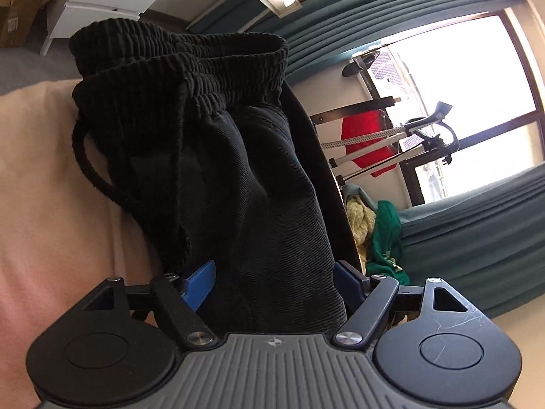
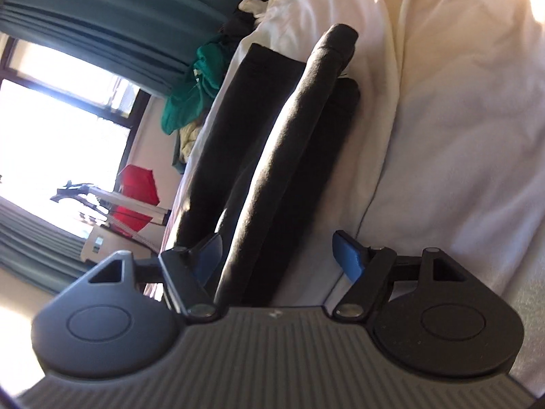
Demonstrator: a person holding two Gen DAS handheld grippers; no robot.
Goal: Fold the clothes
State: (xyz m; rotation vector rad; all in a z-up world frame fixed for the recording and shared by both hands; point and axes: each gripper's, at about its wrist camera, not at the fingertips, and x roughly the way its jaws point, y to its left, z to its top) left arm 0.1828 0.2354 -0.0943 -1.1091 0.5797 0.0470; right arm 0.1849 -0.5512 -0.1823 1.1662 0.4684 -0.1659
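Observation:
A pair of black trousers [image 1: 238, 177] lies on the bed, its ribbed elastic waistband [image 1: 190, 58] at the far end in the left wrist view. My left gripper [image 1: 276, 272] is open, its blue fingers [image 1: 201, 283] on either side of a thick fold of the black cloth. In the right wrist view the same trousers [image 2: 272, 156] show as long folded legs on the white sheet [image 2: 460, 119]. My right gripper [image 2: 277, 255] is open with the fabric lying between its blue fingers [image 2: 347, 259], nearer the left one.
A pile of green and yellow clothes [image 1: 378, 231] lies at the bed's edge, also in the right wrist view [image 2: 194, 88]. A red garment hangs on a drying rack [image 1: 371, 143] by the window. Teal curtains [image 1: 477, 231] flank the window. A white dresser [image 1: 102, 3] stands beyond the bed.

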